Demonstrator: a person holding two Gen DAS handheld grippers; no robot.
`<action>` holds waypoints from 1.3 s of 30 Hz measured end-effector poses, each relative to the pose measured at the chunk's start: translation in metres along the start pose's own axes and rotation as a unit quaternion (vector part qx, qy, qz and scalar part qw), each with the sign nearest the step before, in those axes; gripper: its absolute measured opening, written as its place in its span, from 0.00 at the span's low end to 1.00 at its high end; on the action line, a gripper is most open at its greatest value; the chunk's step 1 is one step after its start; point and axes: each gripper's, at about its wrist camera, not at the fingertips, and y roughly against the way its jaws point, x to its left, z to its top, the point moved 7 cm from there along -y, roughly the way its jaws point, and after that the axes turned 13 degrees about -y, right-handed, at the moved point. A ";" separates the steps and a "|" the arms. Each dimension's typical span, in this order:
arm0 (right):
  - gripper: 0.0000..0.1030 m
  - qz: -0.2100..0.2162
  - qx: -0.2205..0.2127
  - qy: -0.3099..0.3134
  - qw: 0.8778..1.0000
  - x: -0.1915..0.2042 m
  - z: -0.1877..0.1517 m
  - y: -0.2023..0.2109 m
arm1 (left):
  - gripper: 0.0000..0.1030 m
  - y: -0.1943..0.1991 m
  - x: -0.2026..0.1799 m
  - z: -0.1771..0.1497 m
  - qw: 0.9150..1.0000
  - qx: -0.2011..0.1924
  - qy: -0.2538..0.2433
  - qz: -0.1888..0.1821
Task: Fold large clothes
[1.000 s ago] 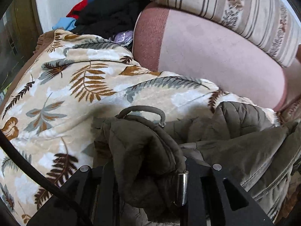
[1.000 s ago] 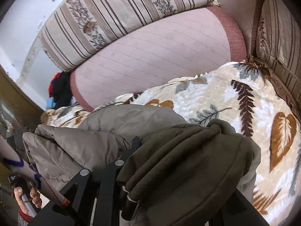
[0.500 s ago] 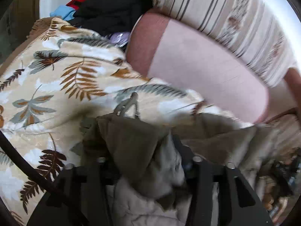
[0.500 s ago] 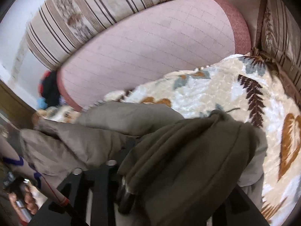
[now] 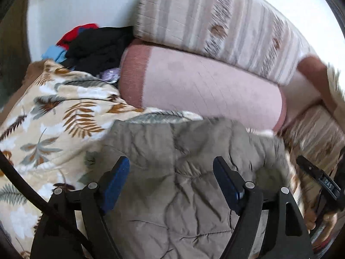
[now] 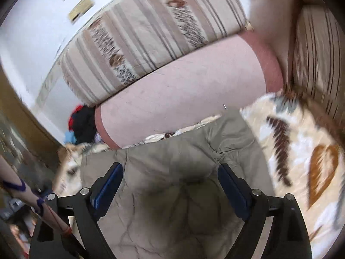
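An olive quilted jacket (image 5: pixel 183 161) lies spread on a leaf-print blanket (image 5: pixel 54 116) over the sofa seat. It also shows in the right wrist view (image 6: pixel 172 172). My left gripper (image 5: pixel 171 170) is open and empty, its blue-padded fingers (image 5: pixel 114 183) hovering just above the jacket. My right gripper (image 6: pixel 170 177) is open and empty too, its fingers (image 6: pixel 232 187) spread above the jacket's upper part. Both views are motion-blurred.
A pink bolster (image 5: pixel 204 88) lies along the sofa back under a striped cushion (image 5: pixel 215 21). A pile of black, red and blue clothes (image 5: pixel 92 45) sits at the far left corner. A striped armrest (image 6: pixel 319 60) bounds the right side.
Both grippers were shut on bunched jacket fabric; they have opened and let it go. The jacket now lies flatter on the blanket and both grippers have pulled back above it.
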 end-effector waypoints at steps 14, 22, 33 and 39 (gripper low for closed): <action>0.87 -0.109 0.041 0.107 0.987 -0.018 -0.021 -0.118 | 0.81 -0.148 -0.022 0.003 0.993 0.071 -0.064 0.072; 0.92 -0.080 0.058 0.061 0.993 -0.037 -0.016 -0.147 | 0.87 -0.182 -0.009 -0.003 0.997 0.073 -0.017 0.036; 0.91 -0.102 0.044 0.072 0.991 -0.038 -0.010 -0.134 | 0.87 -0.148 0.014 0.001 0.998 0.065 0.021 0.006; 0.91 -0.138 0.009 0.062 0.988 -0.079 -0.006 -0.095 | 0.87 -0.129 0.082 -0.029 0.992 0.072 -0.002 0.106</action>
